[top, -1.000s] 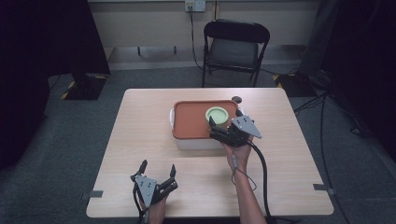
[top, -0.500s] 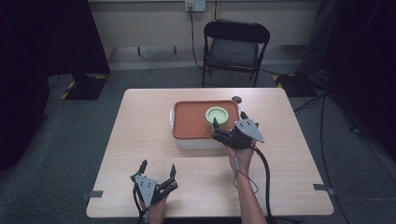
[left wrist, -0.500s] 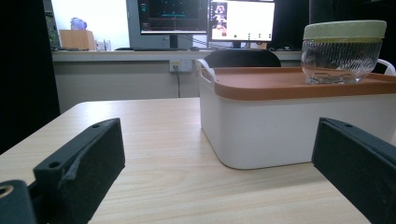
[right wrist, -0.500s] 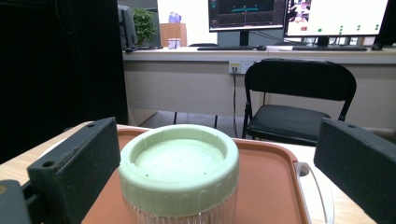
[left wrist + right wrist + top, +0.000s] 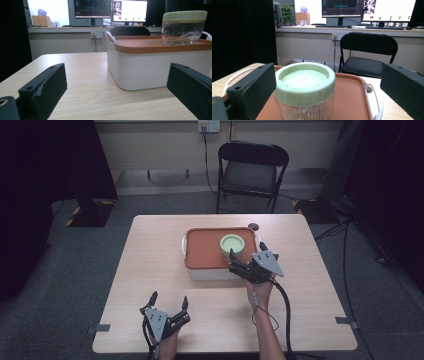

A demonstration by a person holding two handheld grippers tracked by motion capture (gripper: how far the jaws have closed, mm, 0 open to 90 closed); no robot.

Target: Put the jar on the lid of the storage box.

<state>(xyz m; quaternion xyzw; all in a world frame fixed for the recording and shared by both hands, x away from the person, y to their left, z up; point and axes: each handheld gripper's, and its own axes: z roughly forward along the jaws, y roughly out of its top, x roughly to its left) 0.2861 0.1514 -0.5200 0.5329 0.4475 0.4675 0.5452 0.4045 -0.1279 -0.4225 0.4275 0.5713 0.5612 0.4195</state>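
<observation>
A white box with an orange lid [image 5: 210, 252] stands mid-table. On the lid's right part sits a ribbed glass jar with a pale green screw cap [image 5: 232, 244]. My right gripper [image 5: 247, 250] is open just in front of and to the right of the jar, its jaws wide apart and holding nothing. In the right gripper view the jar [image 5: 304, 87] sits close between the spread jaws of that gripper [image 5: 329, 77], nearer the left one. My left gripper [image 5: 169, 298] rests open near the table's front edge, facing the box [image 5: 155, 65] and the jar [image 5: 183, 27].
A small dark round object [image 5: 253, 226] lies on the table behind the box. A black folding chair [image 5: 252, 167] stands beyond the far edge. Bare tabletop [image 5: 150, 255] spreads left of the box and along the front.
The right gripper has drifted slightly right and back toward the person. The jar, the box and the left gripper have stayed put.
</observation>
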